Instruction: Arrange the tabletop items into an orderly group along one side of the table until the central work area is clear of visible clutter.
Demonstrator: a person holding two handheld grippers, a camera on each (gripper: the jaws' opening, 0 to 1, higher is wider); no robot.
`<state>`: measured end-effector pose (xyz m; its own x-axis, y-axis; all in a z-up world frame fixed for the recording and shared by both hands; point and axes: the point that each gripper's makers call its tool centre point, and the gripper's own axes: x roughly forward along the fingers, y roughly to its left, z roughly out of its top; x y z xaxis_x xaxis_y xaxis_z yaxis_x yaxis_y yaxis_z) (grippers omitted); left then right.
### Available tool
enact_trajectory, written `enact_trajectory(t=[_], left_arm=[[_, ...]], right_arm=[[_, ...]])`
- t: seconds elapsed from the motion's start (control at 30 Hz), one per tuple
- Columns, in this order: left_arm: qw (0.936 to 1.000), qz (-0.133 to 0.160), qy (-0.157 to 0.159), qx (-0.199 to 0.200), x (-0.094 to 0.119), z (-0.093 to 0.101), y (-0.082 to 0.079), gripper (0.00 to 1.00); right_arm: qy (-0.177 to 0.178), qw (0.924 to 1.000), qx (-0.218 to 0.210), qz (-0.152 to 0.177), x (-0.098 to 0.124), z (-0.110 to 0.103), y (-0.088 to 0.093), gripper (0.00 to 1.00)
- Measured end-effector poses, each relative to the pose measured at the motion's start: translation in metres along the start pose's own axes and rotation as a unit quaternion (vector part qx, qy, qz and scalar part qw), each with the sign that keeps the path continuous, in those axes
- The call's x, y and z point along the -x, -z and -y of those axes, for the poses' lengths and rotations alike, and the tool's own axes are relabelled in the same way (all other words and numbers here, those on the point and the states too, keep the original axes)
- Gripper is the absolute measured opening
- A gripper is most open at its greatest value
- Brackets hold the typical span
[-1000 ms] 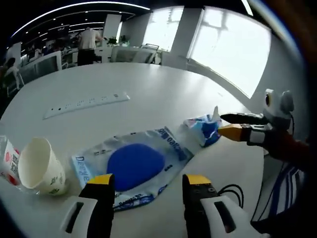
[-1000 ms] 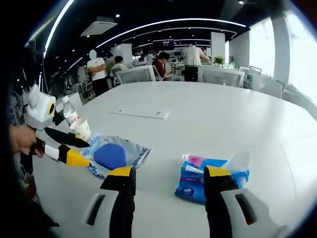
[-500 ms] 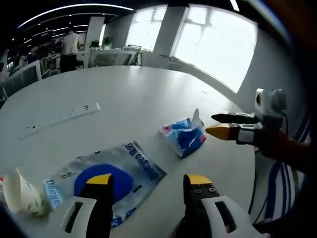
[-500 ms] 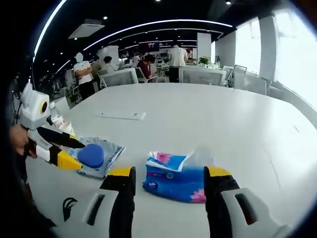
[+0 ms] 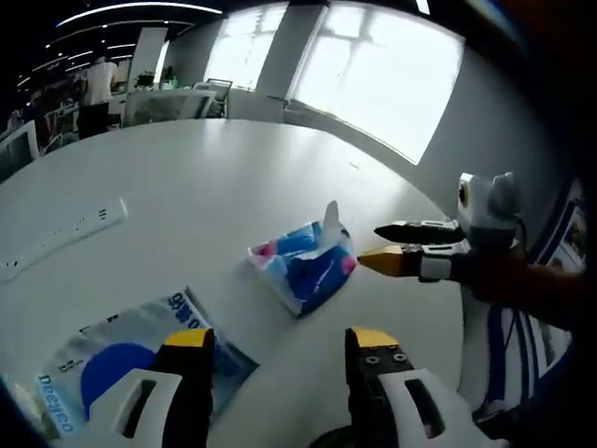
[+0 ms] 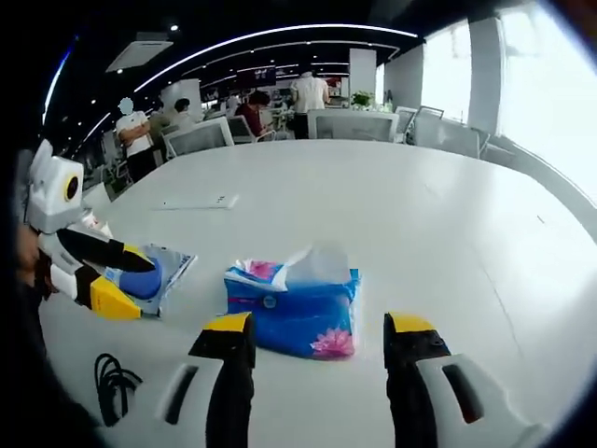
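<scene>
Yellow-tipped jaws of my right gripper (image 6: 317, 336) stand wide apart and empty, the blue tissue pack (image 6: 294, 308) lying on the white table (image 6: 420, 215) just ahead of them. My left gripper (image 5: 278, 343) is likewise spread and holding nothing, over the silver pouch with the blue disc (image 5: 112, 359). Farther off I see a white power strip (image 5: 56, 233), then office chairs (image 6: 350, 121) beyond the table.

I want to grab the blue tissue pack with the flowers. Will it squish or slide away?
The tissue pack will probably squish: its plastic wrap looks soft and crinkled. It likely weighs little, with a loose tissue sticking out on top. On the smooth white table it may slide if pushed, but its flat shape shouldn't roll.
</scene>
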<state>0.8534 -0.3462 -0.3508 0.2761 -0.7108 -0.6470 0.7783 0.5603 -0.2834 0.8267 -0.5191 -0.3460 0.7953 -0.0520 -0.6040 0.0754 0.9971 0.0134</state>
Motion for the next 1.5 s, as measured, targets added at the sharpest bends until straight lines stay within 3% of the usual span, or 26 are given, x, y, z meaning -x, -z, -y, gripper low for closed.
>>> enact_trajectory(t=[0.3,0.9,1.0,1.5], left_arm=[[0.9994,-0.009,0.024,-0.024,-0.02,0.018,-0.006,0.46],[0.9998,-0.019,0.01,-0.005,-0.056,0.012,-0.015,0.27],[0.9996,-0.029,-0.001,0.0,-0.062,0.008,-0.012,0.25],[0.9986,-0.047,0.001,0.023,-0.07,0.003,-0.004,0.13]], right_arm=[[0.015,0.9999,-0.004,-0.003,-0.01,0.008,0.003,0.4],[0.019,0.9993,-0.026,-0.019,-0.025,0.014,0.011,0.22],[0.018,0.9993,-0.025,-0.022,-0.028,0.014,0.013,0.19],[0.011,0.9992,-0.014,-0.037,-0.037,0.016,0.024,0.04]])
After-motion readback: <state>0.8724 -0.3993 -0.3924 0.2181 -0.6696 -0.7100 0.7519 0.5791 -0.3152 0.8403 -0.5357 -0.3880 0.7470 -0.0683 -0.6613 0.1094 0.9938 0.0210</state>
